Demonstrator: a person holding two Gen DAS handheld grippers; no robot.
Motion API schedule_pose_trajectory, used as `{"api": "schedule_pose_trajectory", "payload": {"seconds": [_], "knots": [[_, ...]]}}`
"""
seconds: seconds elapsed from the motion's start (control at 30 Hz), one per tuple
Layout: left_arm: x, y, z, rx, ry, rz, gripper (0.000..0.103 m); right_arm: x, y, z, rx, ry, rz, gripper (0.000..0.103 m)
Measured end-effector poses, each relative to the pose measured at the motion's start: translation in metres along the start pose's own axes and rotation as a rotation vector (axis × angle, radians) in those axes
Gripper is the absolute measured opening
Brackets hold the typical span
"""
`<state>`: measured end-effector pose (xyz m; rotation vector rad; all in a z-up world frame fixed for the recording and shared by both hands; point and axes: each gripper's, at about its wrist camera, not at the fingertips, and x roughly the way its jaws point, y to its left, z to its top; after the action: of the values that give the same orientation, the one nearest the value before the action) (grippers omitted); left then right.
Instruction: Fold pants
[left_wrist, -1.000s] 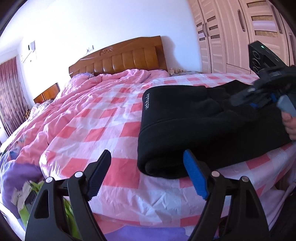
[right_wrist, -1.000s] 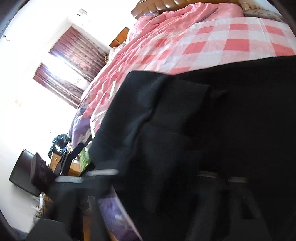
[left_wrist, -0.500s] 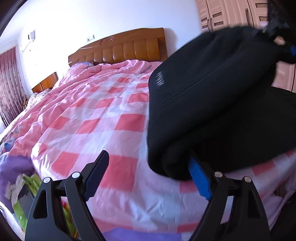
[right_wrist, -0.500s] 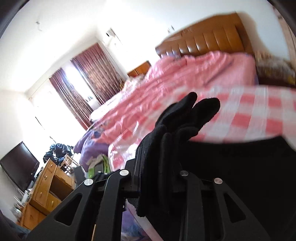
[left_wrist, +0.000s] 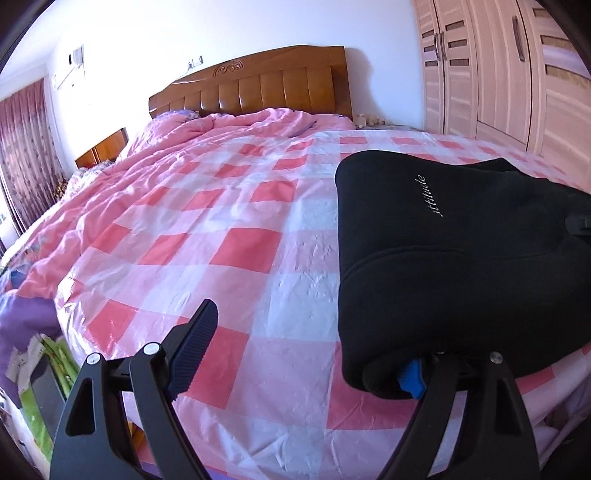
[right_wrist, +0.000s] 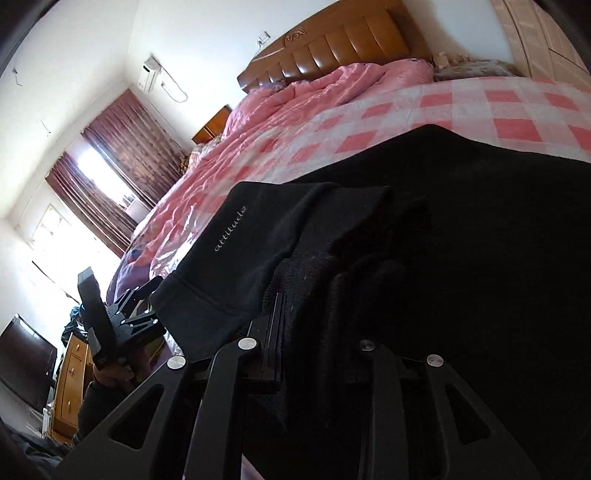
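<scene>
Nearest in the left wrist view, the left gripper (left_wrist: 303, 354) has its fingers spread wide. One finger hangs over the checked bed sheet (left_wrist: 240, 254); the blue-padded finger (left_wrist: 410, 377) sits tucked under the near edge of the black pants (left_wrist: 461, 266). It is not pinching anything.

The pants lie in a thick folded bundle near the foot edge of the bed, the side closest to both cameras. A small script logo (left_wrist: 430, 196) shows on the top layer.

In the right wrist view, the right gripper (right_wrist: 314, 354) is pushed into the bundle's open layers. Dark cloth fills the gap between its fingers, but whether they are clamped on it or only resting in it cannot be told. The top flap with the logo (right_wrist: 231, 229) droops over the gripper's left finger. Beyond the pants, toward the bed's edge, the left gripper and the hand holding it (right_wrist: 114, 365) are visible.

Farther from the pants lie a rumpled pink quilt (left_wrist: 207, 136), then the wooden headboard (left_wrist: 251, 88), with a wardrobe (left_wrist: 498, 66) to its right.

Risks, as a judgement: the bundle sits close to the bed's edge, so a pull toward the cameras could drag it off. If the right gripper withdraws with cloth caught between its fingers, the layers may slide apart and undo the fold. The left finger beneath could also lift and tip the bundle.
</scene>
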<state>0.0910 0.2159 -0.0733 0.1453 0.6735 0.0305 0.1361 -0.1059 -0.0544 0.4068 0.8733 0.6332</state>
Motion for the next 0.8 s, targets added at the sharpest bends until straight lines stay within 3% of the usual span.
{"api": "schedule_pose_trajectory", "payload": {"seconds": [0.13,0.3,0.67,0.77,0.8], "knots": [[-0.001,-0.006,0.003,0.043,-0.002,0.037,0.085,-0.006,0.004,0.004,-0.006,-0.019,0.007,0.027],[0.0,-0.003,0.001,0.02,0.004,0.031,0.086,-0.005,-0.002,-0.003,0.041,-0.003,0.009,0.027],[-0.003,-0.01,-0.001,0.069,0.019,0.063,0.091,-0.007,-0.002,-0.007,0.024,0.007,-0.047,0.027],[-0.002,-0.009,-0.002,0.082,0.027,0.066,0.091,-0.006,-0.002,-0.005,0.024,0.025,-0.051,0.031],[-0.004,-0.007,-0.002,0.079,0.035,0.054,0.091,-0.009,-0.001,-0.005,0.021,0.042,-0.077,0.037]]}}
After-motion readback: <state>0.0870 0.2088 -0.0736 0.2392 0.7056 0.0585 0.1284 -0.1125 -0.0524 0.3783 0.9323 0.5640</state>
